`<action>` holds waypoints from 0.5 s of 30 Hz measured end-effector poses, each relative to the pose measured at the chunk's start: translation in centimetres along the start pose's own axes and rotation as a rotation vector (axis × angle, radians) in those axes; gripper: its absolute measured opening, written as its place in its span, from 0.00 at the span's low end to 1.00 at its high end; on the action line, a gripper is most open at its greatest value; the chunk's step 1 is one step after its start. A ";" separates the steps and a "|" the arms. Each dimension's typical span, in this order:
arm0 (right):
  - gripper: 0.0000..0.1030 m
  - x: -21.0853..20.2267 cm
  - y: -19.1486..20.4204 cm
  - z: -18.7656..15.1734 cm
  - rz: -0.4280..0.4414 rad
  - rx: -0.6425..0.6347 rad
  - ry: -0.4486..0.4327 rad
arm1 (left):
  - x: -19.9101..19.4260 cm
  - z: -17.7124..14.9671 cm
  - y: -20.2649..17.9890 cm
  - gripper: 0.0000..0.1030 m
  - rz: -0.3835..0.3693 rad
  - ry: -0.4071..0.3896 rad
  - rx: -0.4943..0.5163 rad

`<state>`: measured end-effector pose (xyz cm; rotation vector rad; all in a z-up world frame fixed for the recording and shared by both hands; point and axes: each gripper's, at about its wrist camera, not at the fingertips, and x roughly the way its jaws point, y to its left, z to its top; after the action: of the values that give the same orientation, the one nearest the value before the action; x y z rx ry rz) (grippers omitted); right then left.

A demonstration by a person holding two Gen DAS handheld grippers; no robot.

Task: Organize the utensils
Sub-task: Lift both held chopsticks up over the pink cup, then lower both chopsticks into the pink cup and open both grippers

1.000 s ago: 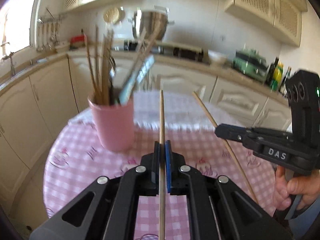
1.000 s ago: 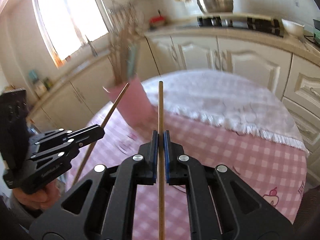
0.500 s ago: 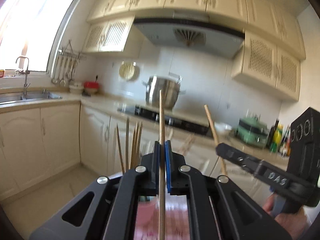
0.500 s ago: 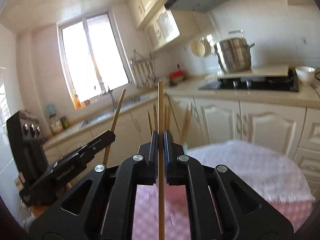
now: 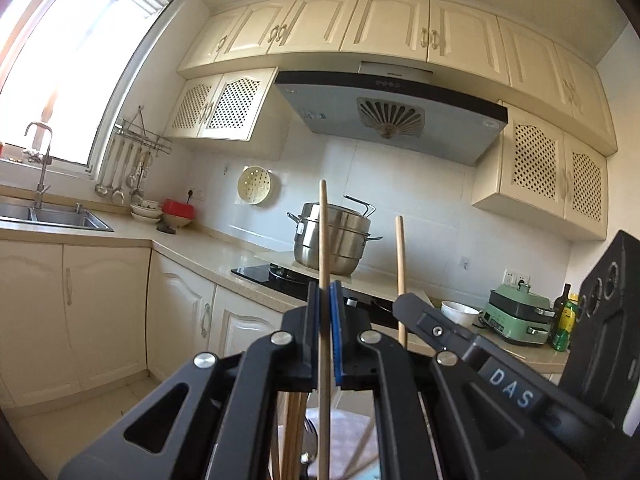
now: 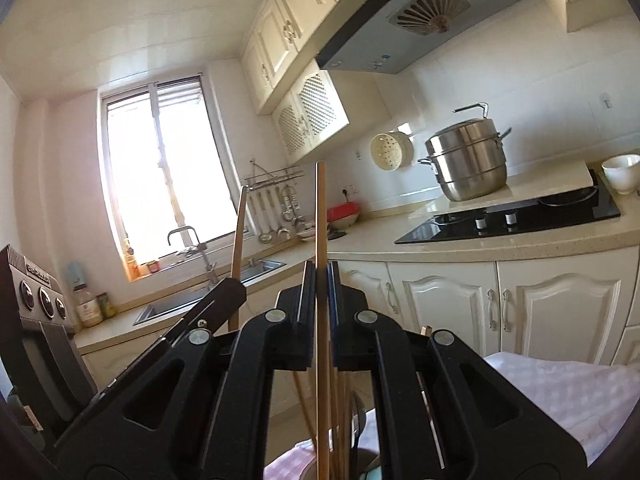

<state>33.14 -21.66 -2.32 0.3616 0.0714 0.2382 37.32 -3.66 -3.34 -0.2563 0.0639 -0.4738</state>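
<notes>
My left gripper [image 5: 325, 292] is shut on a wooden chopstick [image 5: 324, 240] that stands upright. My right gripper [image 6: 321, 272] is shut on a second wooden chopstick [image 6: 320, 216], also upright. Each gripper shows in the other's view: the right one [image 5: 408, 304] close on the right with its chopstick [image 5: 400, 256], the left one [image 6: 234, 288] close on the left with its chopstick [image 6: 239, 232]. Below the jaws I see the tops of several chopsticks and utensils [image 6: 340, 420], also in the left wrist view [image 5: 294, 432]. The cup holding them is mostly hidden.
A white cloth over a pink checked table [image 6: 560, 384] lies at lower right. Behind are the kitchen counter, a steel pot [image 5: 336, 240] on the hob [image 6: 520, 216], a sink [image 5: 48, 216], a white bowl [image 6: 620, 172] and cabinets.
Both grippers have tilted up from looking at the table and pink cup to facing the kitchen wall, and come close together. The chopsticks stay gripped; the utensil tops now sit below the jaws.
</notes>
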 end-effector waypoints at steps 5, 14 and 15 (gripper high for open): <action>0.06 0.5 -0.3 -1.9 -0.025 -0.022 -0.005 | 1.9 -2.2 1.4 0.05 -0.004 0.007 -0.028; 0.06 0.4 0.0 -3.2 -0.033 -0.073 -0.025 | 2.2 -4.1 3.2 0.05 -0.007 -0.018 -0.087; 0.06 0.4 0.0 -3.2 -0.035 -0.072 -0.027 | 2.2 -4.2 3.3 0.05 -0.006 -0.022 -0.089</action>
<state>33.13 -20.48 -5.28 0.2917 0.0428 0.2004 40.21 -2.80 -8.22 -0.3489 0.0627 -0.4748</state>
